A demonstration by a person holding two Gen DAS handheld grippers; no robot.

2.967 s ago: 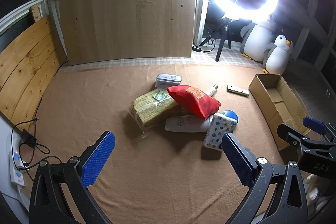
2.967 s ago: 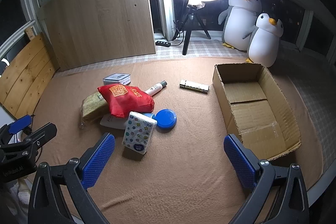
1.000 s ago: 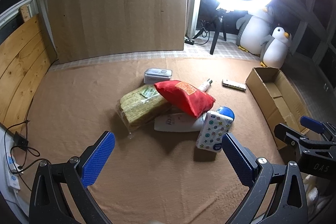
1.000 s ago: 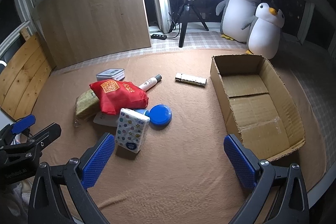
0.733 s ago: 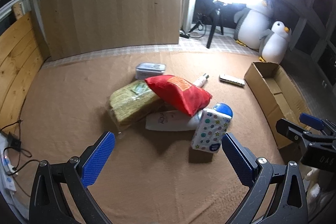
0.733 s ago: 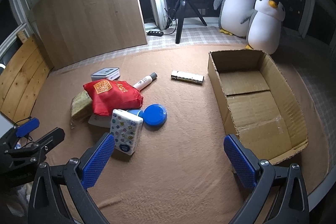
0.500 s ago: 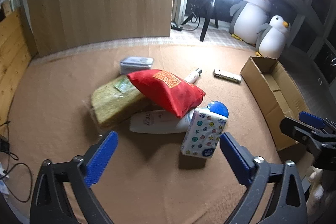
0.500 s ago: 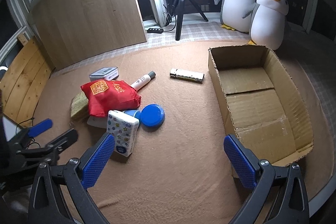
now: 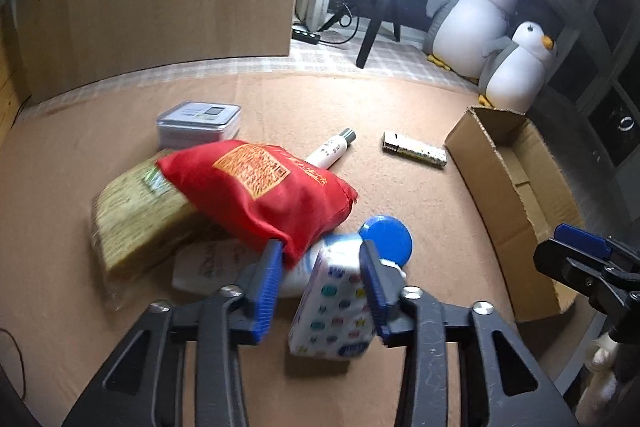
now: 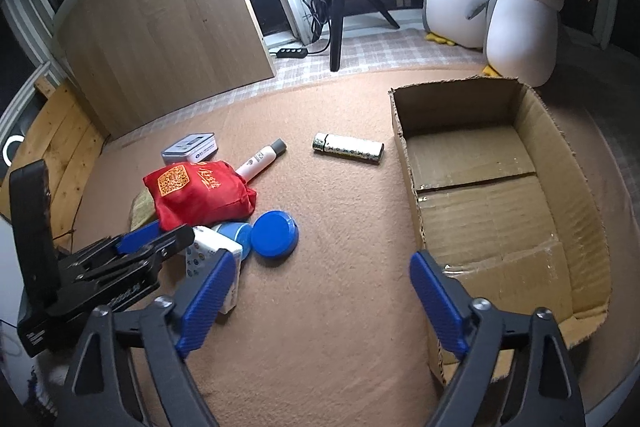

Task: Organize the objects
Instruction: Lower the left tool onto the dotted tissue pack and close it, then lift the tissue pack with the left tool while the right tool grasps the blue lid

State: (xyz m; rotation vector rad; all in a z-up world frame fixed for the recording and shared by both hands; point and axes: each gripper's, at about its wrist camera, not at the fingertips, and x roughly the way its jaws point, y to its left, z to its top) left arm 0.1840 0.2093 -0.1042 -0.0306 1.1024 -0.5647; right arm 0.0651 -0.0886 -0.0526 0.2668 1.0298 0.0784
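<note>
Star-patterned tissue pack (image 9: 334, 311) on the brown mat, long axis running away from the camera, leaning on the red bag (image 9: 256, 187), left claw (image 9: 320, 287) now narrowed around it, earlier wide apart, right claw (image 10: 316, 303) spread open, empty, beside the cardboard box (image 10: 500, 219)

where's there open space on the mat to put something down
Bare mat lies between the blue lid and the cardboard box, and nearer than the lighter. The box floor is bare too. It is crowded around the red bag.
</note>
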